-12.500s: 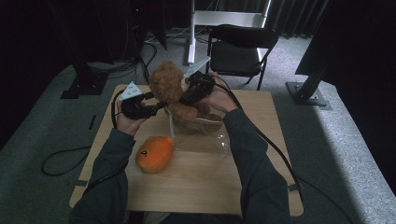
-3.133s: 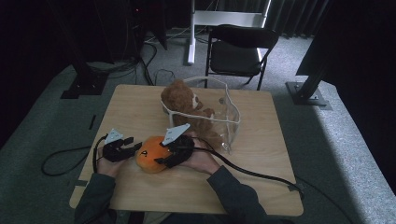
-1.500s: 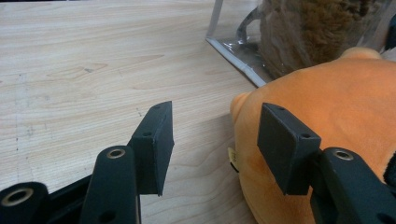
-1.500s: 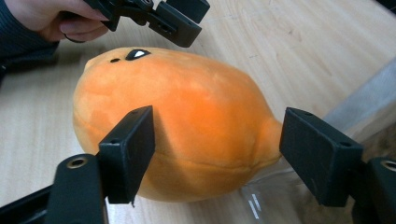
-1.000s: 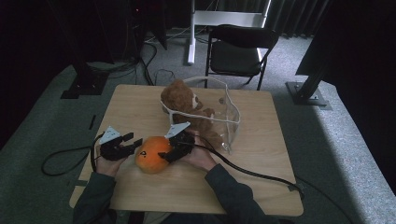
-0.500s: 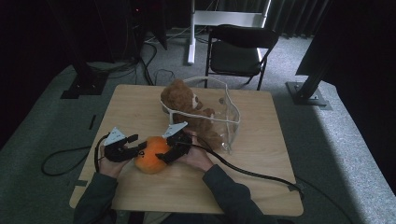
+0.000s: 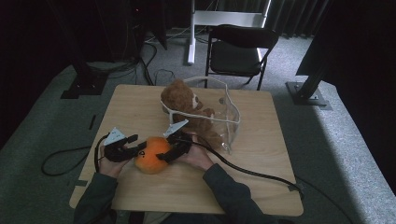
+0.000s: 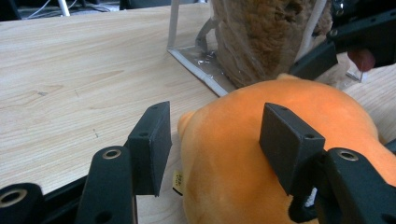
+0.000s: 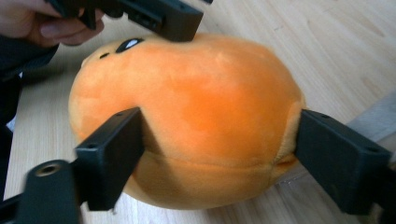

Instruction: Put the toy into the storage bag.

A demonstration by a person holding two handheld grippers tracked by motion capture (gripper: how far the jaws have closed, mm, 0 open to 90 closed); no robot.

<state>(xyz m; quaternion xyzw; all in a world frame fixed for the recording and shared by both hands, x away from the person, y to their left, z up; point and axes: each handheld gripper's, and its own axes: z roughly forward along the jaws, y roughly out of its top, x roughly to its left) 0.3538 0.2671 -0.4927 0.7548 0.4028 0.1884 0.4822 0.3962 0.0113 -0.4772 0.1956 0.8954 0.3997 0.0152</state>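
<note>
On the light wooden surface (image 7: 261, 140), a brown plush bear (image 7: 184, 100) sits in a clear plastic bag (image 7: 229, 119) toward the far edge, while the round orange plush toy (image 7: 152, 154) lies near the front-left corner, the right gripper (image 7: 170, 151) clamped on it, the left gripper (image 7: 133, 149) with jaws apart around it.

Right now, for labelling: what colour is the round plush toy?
Orange plush toy, clearest in the right gripper view.

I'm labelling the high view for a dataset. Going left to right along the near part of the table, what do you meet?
Left gripper → orange plush toy → right gripper → black cable trailing off to the table's right edge.
</note>
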